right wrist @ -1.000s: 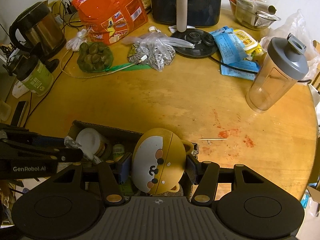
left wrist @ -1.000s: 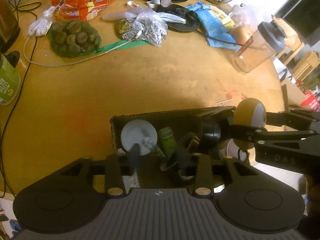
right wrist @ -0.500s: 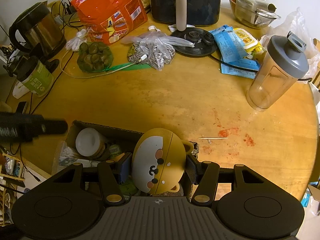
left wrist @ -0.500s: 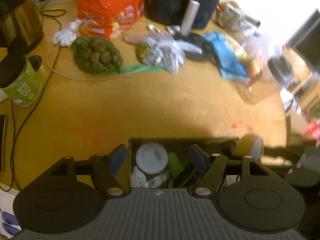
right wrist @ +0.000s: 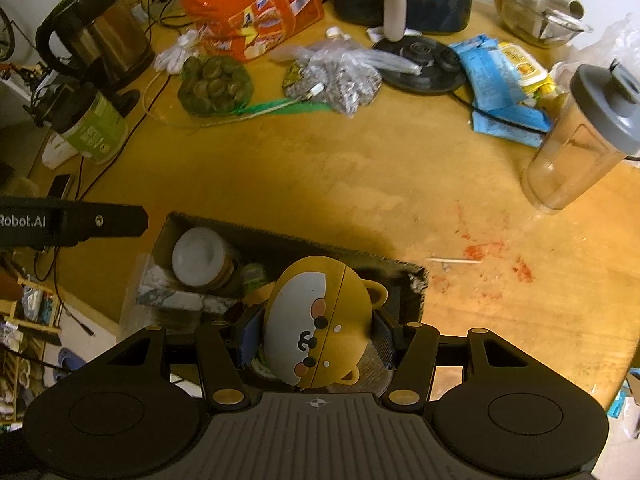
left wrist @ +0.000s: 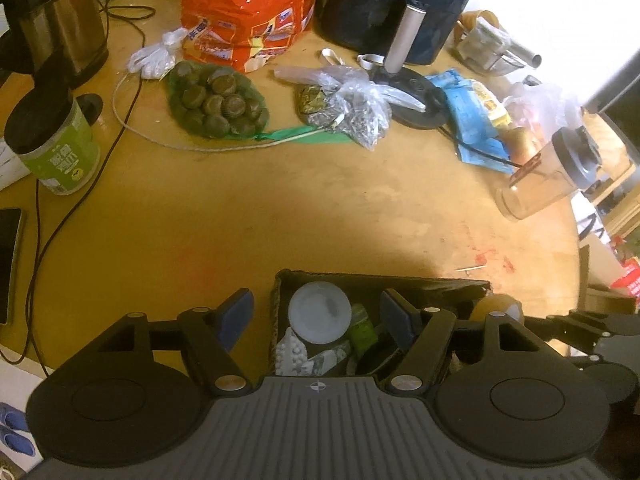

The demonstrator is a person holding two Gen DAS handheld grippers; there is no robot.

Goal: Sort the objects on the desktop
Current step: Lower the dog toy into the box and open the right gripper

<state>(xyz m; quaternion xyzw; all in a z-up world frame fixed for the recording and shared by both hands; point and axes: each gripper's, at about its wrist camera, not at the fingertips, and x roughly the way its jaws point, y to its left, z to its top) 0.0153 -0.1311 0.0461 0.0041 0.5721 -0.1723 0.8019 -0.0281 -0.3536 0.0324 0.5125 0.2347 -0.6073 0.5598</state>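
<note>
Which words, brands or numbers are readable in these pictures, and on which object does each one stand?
"Robot.AI" on the left gripper's arm, cut off at the picture's edge.
Orange snack bag: printed text, too blurred to read.
Green canister: white label text, too small to read.
Blue packets and yellow packet: print unreadable.
Red box beyond the table: white characters, unreadable.
The right gripper and its bear-face case show no text.

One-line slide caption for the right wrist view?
Right gripper holds a yellow-and-white cartoon animal-face case over an open cardboard box on the round wooden table.
</note>
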